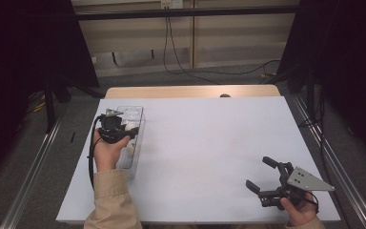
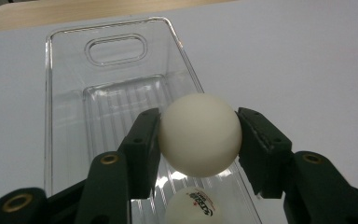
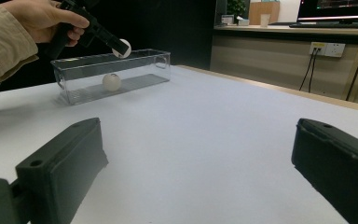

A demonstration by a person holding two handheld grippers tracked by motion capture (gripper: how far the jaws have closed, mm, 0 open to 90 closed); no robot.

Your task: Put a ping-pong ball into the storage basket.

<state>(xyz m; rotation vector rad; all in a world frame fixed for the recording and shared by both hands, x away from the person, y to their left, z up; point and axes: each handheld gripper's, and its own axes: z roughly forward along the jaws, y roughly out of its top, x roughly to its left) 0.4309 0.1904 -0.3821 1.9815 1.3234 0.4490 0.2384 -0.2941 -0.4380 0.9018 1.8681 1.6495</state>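
A clear plastic bin (image 1: 138, 114) (image 2: 65, 70) (image 3: 161, 58) lies lengthwise at the table's left. My left gripper (image 2: 199, 135) (image 1: 131, 130) is shut on a white ping-pong ball (image 2: 199, 134) (image 3: 122, 47) and holds it above the bin's open top. Another white ball (image 2: 193, 205) (image 3: 111, 82), with red print on it, rests on the bin's floor below. At the table's near right, my right gripper (image 1: 262, 172) (image 3: 196, 163) stands open just above the white surface, with nothing between its jaws.
The white table (image 1: 205, 143) has a wooden strip along its far edge. Metal rails run along both sides of it on the floor, and cables (image 1: 181, 67) lie on the floor behind.
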